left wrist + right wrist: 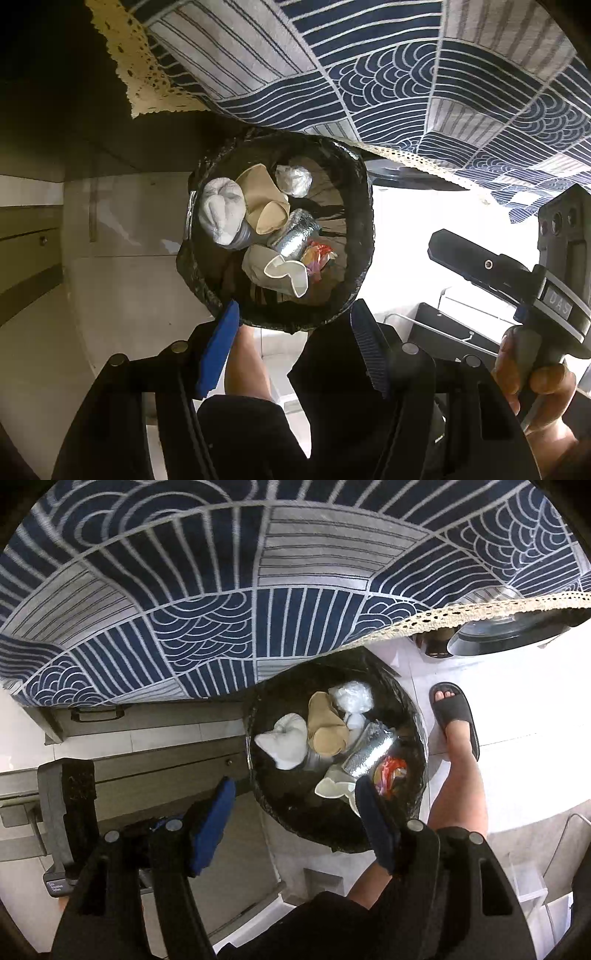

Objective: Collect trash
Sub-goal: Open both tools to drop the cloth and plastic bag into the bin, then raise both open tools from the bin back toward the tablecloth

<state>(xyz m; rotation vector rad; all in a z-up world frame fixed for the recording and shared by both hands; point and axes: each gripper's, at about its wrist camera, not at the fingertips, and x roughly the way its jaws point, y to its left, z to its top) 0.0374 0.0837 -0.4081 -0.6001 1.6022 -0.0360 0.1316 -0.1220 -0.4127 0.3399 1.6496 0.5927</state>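
Note:
A round bin lined with a black bag [354, 206] [410, 709] stands on the floor below both grippers. Inside lie a white crumpled wad [221, 212] [286, 744], crushed tan paper cups [264, 205] [327, 723], a silver foil packet [295, 236] [369, 753], a colourful wrapper [317, 258] [391, 775], a crushed white cup [286, 275] [334, 786] and a clear plastic ball [293, 181] [351, 698]. My left gripper [293, 317] is open and empty above the bin's near rim. My right gripper [295, 794] is open and empty above the bin's left rim; its body also shows in the left wrist view [554, 280].
A table with a blue-and-white wave-pattern cloth [369, 74] [221, 590] with lace trim overhangs the bin. The person's leg and sandalled foot [454, 716] stand right of the bin. A wooden cabinet with drawers [155, 746] is to the left. A round white appliance [509, 635] sits at far right.

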